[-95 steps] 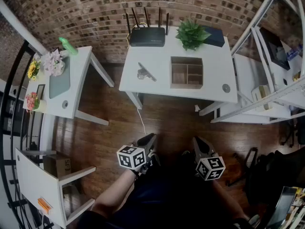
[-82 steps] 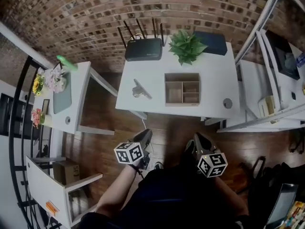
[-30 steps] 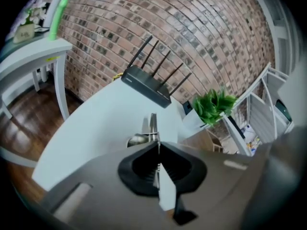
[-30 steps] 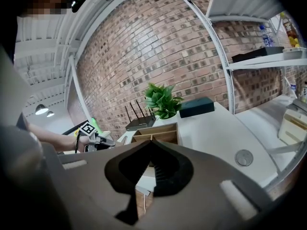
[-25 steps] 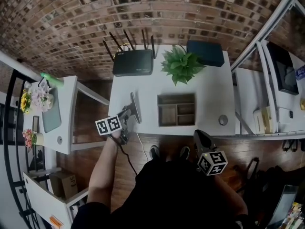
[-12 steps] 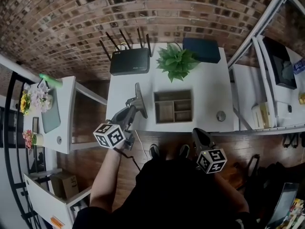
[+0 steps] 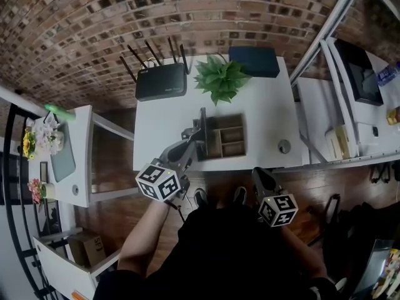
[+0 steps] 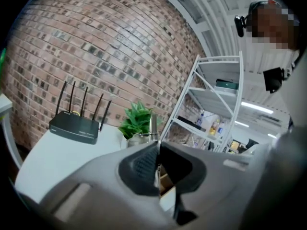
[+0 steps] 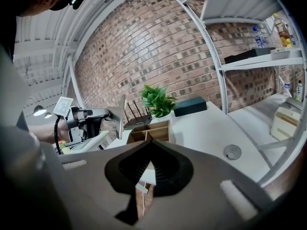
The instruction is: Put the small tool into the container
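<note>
In the head view, my left gripper (image 7: 195, 137) is shut on a small metal tool (image 7: 203, 125). Its flat blade stands upright over the left edge of the wooden compartment container (image 7: 229, 142) on the white table (image 7: 161, 125). The left gripper view shows the tool (image 8: 152, 124) sticking up between the closed jaws of the left gripper (image 8: 157, 150). My right gripper (image 7: 260, 175) hangs shut and empty in front of the table edge, near the person's body. From the right gripper (image 9: 147, 163) I see the container (image 9: 149, 130) and the held tool (image 9: 122, 110) to its left.
A black router (image 7: 161, 81), a green potted plant (image 7: 219, 77) and a dark box (image 7: 253, 61) line the table's back edge by the brick wall. A round grommet (image 7: 284, 146) sits right of the container. A side table (image 7: 69, 161) stands left, white shelving (image 7: 350, 99) right.
The left gripper closed on the tool on the table, lifted it, and carried it right to the container's left edge. The right gripper has stayed low by the body.
</note>
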